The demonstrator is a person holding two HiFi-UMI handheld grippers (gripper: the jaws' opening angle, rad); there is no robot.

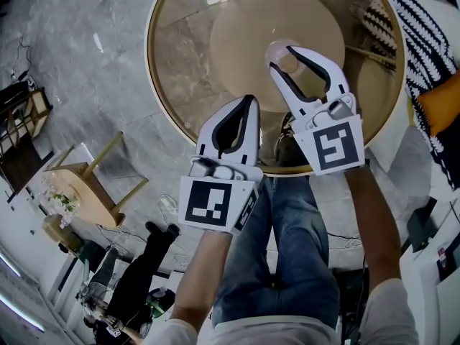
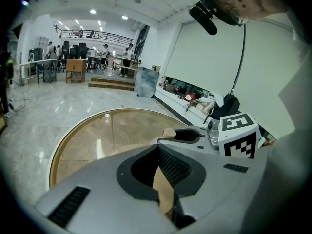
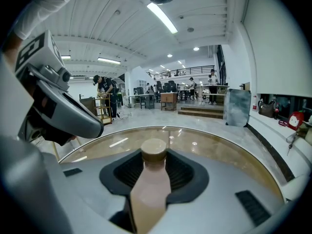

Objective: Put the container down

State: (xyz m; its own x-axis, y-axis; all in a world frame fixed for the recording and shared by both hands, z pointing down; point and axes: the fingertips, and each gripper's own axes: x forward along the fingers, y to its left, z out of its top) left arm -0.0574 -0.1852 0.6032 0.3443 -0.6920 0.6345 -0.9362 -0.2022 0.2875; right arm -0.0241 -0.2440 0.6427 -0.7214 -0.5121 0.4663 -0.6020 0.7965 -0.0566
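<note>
The container (image 1: 279,54) is a small pinkish bottle with a tan cap (image 3: 153,150). My right gripper (image 1: 282,58) is shut on it and holds it over the round tan mat (image 1: 244,20) on the glass-topped round table (image 1: 169,56). In the right gripper view the bottle (image 3: 147,195) lies between the jaws, cap pointing away. My left gripper (image 1: 246,103) hovers over the table's near edge, just left of the right one, shut with nothing in it. Its tips (image 2: 157,146) meet, and the tan mat shows through the gap behind them. The left gripper view also shows the right gripper (image 2: 171,135) with the bottle cap (image 2: 168,132).
A brush (image 1: 374,19) lies on the table's right side. A black-and-white striped cloth (image 1: 424,31) is beyond the right rim. A small wooden stool (image 1: 80,185) stands on the floor at the left. The person's jeans-clad legs (image 1: 287,243) are below the table's near edge.
</note>
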